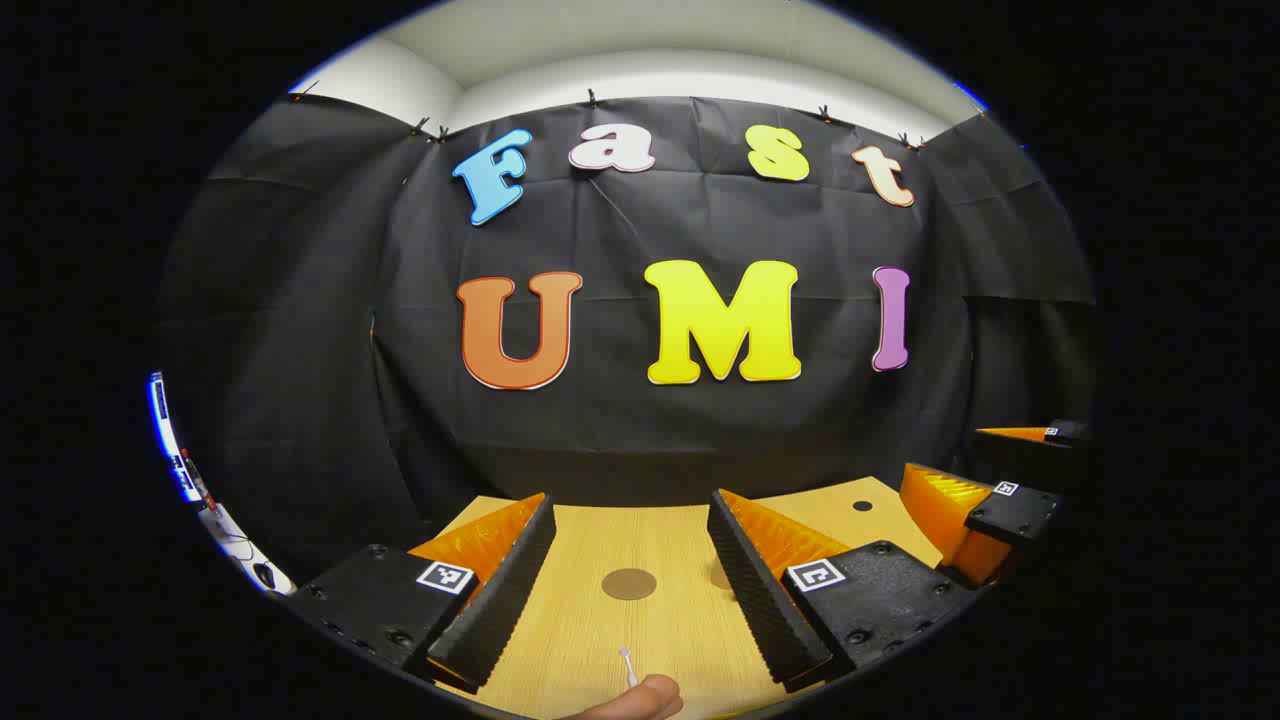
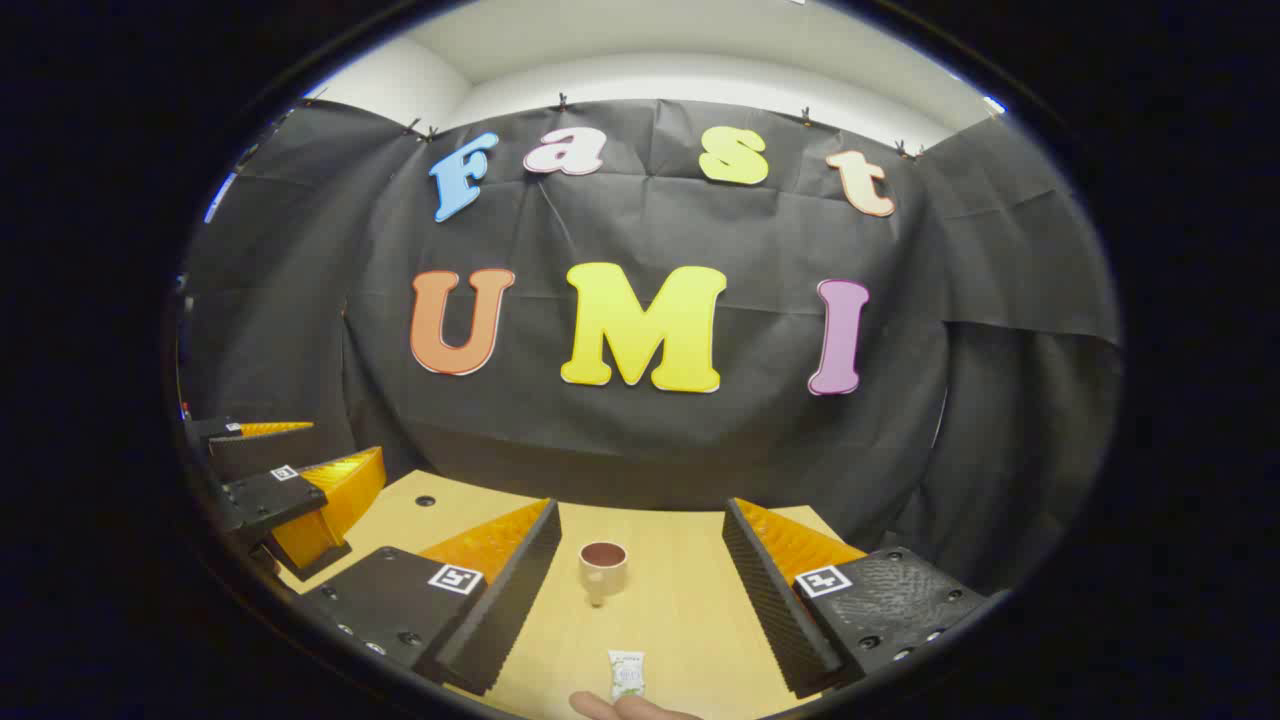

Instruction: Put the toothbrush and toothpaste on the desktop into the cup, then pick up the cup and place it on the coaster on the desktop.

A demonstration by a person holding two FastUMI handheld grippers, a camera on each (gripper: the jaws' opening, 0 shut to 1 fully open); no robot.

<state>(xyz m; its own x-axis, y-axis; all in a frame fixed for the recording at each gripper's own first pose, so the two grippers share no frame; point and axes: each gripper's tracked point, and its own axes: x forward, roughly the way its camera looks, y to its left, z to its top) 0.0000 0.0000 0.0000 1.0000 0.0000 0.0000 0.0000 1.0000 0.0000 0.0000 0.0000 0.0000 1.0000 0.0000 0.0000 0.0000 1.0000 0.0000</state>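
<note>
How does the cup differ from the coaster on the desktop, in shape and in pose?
The cup stands upright and rises from the desktop; the coaster lies flat as a thin round disc. The cup is pale with a dark inside and has a handle; the coaster is plain brown all over. The cup is seen between the right gripper fingers, the coaster between the left gripper fingers. Both rest on the wooden desktop, untouched.

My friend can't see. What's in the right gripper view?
A small beige ceramic cup stands upright on a light wooden desktop, between the right gripper's open fingers. Nearer lies a white toothpaste tube, beside a fingertip.
</note>
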